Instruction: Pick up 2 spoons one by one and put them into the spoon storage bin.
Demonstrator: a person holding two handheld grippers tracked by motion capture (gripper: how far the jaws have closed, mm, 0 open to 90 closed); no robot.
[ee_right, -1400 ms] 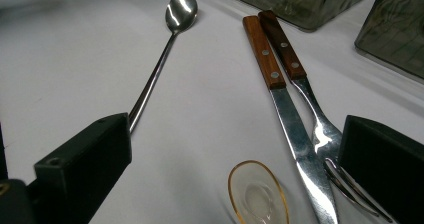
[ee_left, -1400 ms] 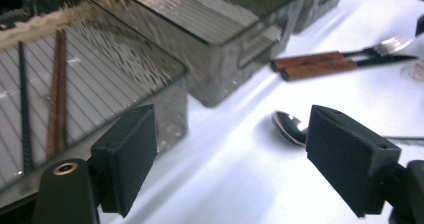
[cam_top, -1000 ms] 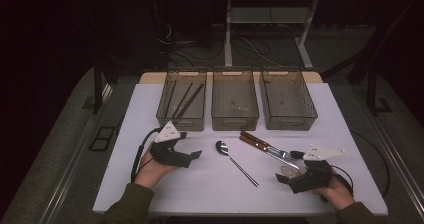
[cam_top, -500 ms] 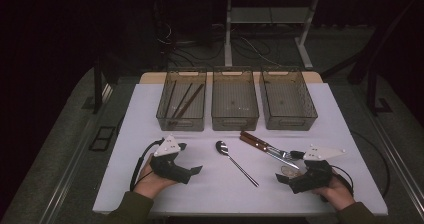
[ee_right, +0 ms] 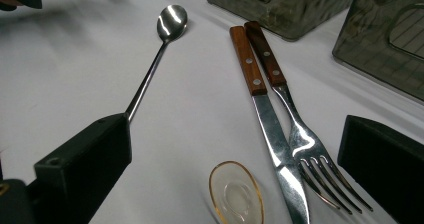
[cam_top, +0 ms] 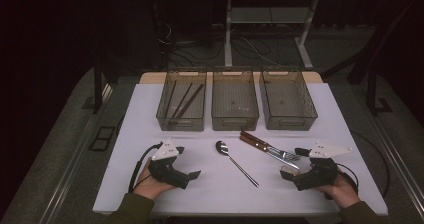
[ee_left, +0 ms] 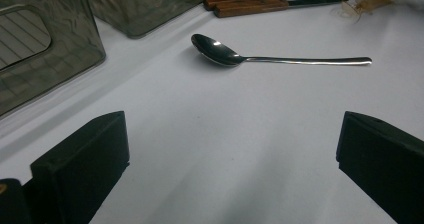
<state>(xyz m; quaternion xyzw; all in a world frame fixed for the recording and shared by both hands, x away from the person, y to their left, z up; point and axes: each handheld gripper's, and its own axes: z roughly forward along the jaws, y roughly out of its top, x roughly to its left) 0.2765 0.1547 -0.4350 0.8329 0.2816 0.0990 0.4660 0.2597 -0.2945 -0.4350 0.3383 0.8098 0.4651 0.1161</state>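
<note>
On the white table [cam_top: 150,104], the left gripper [cam_top: 186,168] had sunk nearer the person, its jaws just opened wide and empty — likely readying for the spoon [cam_top: 235,160], which lay untouched mid-table; the right gripper [cam_top: 294,165] stood open by the fork [cam_top: 280,153] and knife [cam_top: 260,147] — dark room beyond

Bare table [cam_top: 200,194] lies between the left gripper [cam_top: 192,174] and the spoon [cam_top: 236,159] — open passage. Knife [cam_top: 261,145] and fork [cam_top: 272,149] (side by side, touching) lie near the right gripper [cam_top: 292,161]; three bins [cam_top: 235,121] wall the far edge.
</note>
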